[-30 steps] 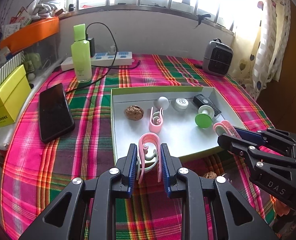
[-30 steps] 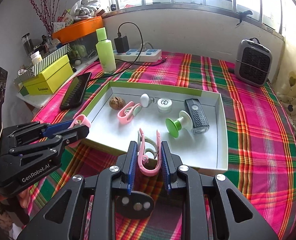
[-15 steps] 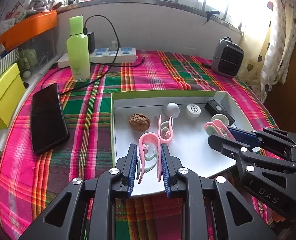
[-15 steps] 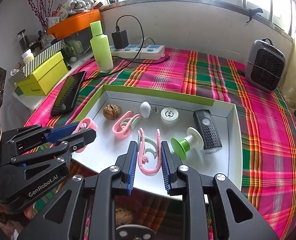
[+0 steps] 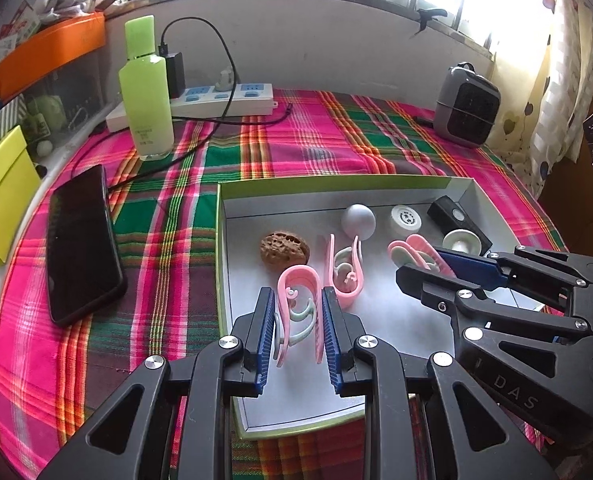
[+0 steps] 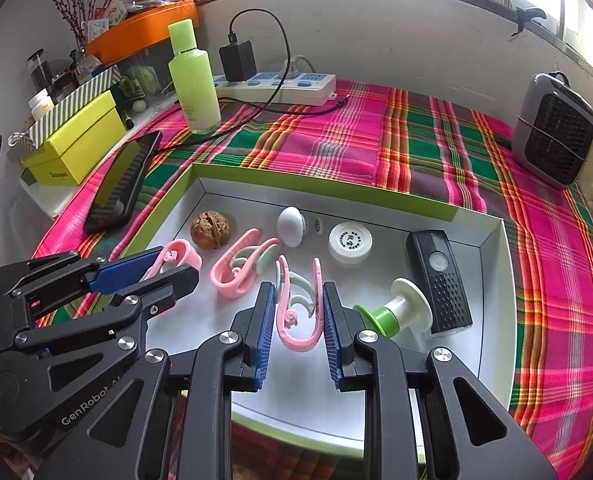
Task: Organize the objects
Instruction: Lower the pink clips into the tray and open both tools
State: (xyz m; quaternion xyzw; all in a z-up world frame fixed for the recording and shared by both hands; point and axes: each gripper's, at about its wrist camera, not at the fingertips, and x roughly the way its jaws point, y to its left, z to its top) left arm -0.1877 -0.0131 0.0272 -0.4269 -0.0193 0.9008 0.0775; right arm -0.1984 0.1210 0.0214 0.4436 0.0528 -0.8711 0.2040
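a: what's each claw got?

b: left gripper (image 5: 298,322) is closed down on a pink clip (image 5: 296,288), right gripper (image 6: 298,316) pinches another pink clip (image 6: 298,312); both hang low over the near half of the tray (image 6: 492,320).

a: how will they handle?

b: light, springy plastic i'd guess, slick too. gripping across the two flat arms looks safest.

a: and past them?

b: a third clip (image 6: 242,270), the walnut (image 6: 210,229) and the white cap (image 6: 350,243) lie farther in.

a: changed since a second ago?

b: both clips were short of the tray's near edge then; now they're carried in over its floor.
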